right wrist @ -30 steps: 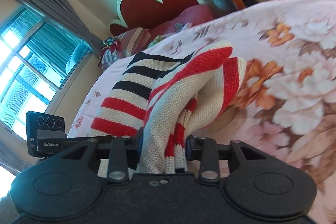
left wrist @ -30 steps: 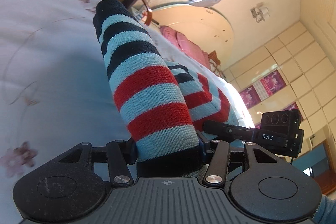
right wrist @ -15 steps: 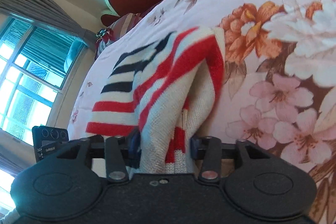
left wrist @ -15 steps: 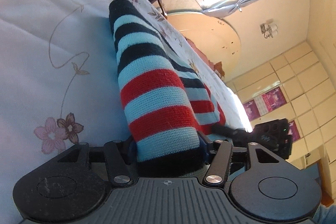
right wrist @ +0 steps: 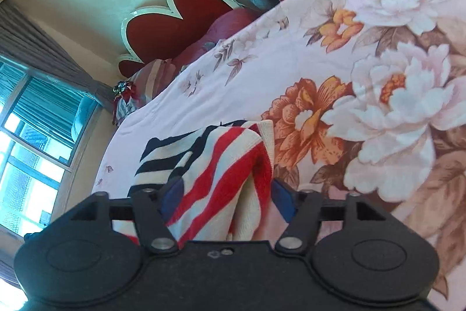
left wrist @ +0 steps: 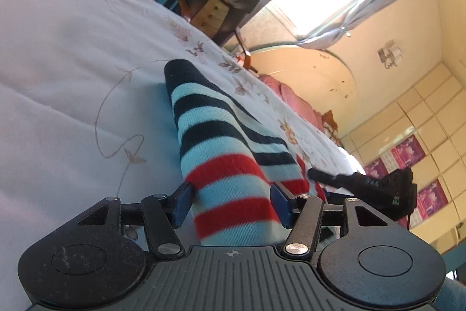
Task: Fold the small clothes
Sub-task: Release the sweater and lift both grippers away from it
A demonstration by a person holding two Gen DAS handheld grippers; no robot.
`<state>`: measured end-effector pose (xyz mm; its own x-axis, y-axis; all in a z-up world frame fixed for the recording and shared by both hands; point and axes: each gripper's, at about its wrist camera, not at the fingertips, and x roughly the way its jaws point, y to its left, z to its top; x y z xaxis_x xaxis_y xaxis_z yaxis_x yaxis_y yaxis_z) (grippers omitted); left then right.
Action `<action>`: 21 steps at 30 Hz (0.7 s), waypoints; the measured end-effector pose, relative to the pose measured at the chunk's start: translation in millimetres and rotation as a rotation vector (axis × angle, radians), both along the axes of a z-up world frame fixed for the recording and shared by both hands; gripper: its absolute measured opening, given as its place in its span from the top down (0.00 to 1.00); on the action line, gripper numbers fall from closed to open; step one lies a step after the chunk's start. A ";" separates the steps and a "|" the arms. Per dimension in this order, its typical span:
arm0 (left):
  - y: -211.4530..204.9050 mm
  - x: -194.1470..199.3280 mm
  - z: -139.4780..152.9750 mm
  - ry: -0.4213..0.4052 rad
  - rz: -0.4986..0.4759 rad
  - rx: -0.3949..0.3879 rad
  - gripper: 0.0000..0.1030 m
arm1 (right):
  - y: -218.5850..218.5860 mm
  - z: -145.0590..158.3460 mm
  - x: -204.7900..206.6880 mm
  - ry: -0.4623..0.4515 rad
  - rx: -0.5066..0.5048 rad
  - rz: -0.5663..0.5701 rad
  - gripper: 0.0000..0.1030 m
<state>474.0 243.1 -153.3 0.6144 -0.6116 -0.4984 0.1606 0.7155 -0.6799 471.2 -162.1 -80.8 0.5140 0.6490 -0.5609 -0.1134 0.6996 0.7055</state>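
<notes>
A small knitted garment with red, dark navy and pale stripes (left wrist: pixel 221 153) lies on the floral bed sheet (left wrist: pixel 72 77). In the left wrist view my left gripper (left wrist: pixel 231 201) stands open, its blue pads on either side of the striped cloth with a gap showing. In the right wrist view the same garment (right wrist: pixel 221 165) lies bunched between the pads of my right gripper (right wrist: pixel 225 201), which is also open. The right gripper's body (left wrist: pixel 375 188) shows at the right of the left wrist view, beside the garment.
The bed sheet with large printed flowers (right wrist: pixel 378 107) stretches ahead. A red heart-shaped headboard (right wrist: pixel 174 19) and pillows (right wrist: pixel 145 77) stand at the far end. A dark chair and wooden drawers (left wrist: pixel 221 8) stand beyond the bed edge.
Both grippers have opened and let go of the striped garment, which has dropped lower onto the sheet. Both grippers have drawn back a little.
</notes>
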 end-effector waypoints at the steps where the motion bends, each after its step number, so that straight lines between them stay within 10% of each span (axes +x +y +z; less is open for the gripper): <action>1: -3.5 5.3 -0.8 0.006 -0.002 0.014 0.44 | 3.5 -1.6 2.5 -0.017 -0.019 0.011 0.85; 6: -28.4 15.8 -0.1 -0.031 -0.016 0.203 0.43 | 36.8 23.6 -0.1 -0.289 -0.220 0.078 0.92; 15: -20.6 3.4 8.3 -0.061 0.021 0.250 0.31 | 30.6 1.6 12.3 -0.155 -0.277 0.055 0.79; 21: -24.7 -51.7 51.8 -0.244 -0.007 0.268 0.31 | 24.0 49.2 -48.7 -0.284 -0.288 0.122 0.86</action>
